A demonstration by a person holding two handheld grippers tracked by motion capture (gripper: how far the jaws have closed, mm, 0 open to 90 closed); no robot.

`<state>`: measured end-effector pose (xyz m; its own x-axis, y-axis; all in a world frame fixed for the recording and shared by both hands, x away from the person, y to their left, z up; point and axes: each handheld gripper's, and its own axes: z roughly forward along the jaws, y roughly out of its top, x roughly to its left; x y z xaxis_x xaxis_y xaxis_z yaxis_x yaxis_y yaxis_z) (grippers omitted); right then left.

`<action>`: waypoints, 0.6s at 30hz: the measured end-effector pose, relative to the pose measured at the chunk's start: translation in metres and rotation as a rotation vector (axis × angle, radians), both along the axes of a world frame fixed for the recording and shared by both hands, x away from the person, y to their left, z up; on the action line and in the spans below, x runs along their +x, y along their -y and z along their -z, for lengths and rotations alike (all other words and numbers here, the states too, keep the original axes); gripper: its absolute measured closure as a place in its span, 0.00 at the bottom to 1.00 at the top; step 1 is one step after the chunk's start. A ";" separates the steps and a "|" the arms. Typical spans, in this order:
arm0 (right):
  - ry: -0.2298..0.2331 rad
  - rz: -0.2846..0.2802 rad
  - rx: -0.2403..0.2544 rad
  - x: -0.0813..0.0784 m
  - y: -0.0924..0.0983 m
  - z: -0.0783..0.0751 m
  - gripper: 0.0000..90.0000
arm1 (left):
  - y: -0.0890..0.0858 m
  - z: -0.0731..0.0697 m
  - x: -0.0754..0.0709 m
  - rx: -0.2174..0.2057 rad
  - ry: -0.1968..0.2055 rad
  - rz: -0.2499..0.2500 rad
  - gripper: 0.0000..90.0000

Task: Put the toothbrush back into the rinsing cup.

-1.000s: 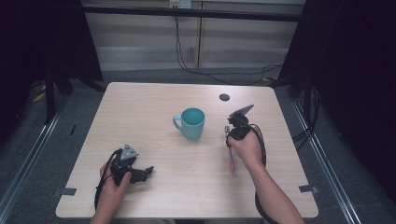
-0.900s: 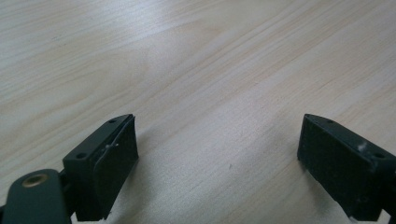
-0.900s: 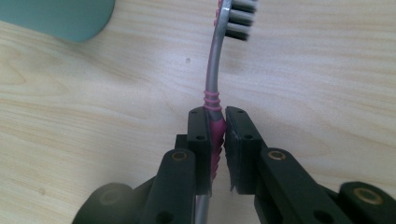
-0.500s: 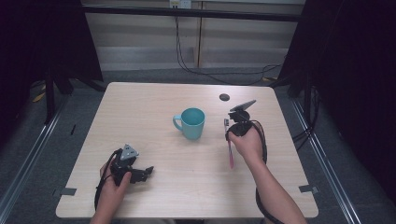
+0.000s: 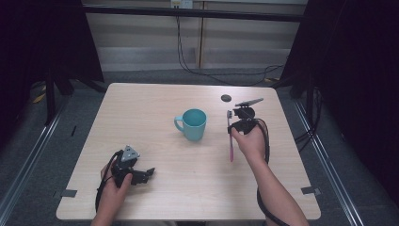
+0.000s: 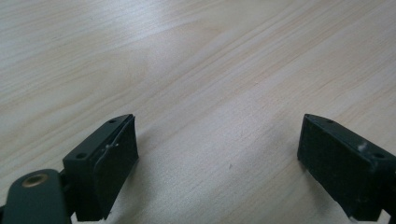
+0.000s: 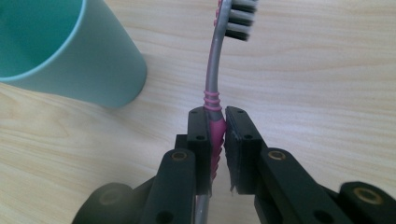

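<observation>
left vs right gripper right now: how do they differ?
Left gripper has its jaws wide apart with nothing between them; right gripper is shut on the toothbrush. Left sits low at the table's near edge; right is beside the teal cup. Both have black jaws.

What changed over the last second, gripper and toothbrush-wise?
The right gripper, shut on the pink toothbrush, shifted slightly up the table, bristle end now level with the teal mug. Nothing was picked up or let go. Mug, dark disc and open left gripper stayed put.
</observation>
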<state>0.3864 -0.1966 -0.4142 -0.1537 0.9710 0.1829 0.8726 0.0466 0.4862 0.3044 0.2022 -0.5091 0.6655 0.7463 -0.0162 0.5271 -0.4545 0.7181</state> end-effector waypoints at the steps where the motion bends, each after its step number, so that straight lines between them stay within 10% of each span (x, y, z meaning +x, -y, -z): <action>1: 0.004 -0.001 -0.003 0.001 -0.001 0.000 0.91 | 0.000 0.000 0.000 0.000 0.000 0.000 0.13; 18: 0.124 0.020 0.004 0.003 -0.002 -0.008 0.90 | 0.000 0.000 0.000 0.003 0.001 0.002 0.13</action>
<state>0.3894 -0.1941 -0.4057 -0.1558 0.9735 0.1672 0.8063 0.0276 0.5908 0.3045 0.2026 -0.5090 0.6672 0.7447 -0.0132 0.5256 -0.4582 0.7169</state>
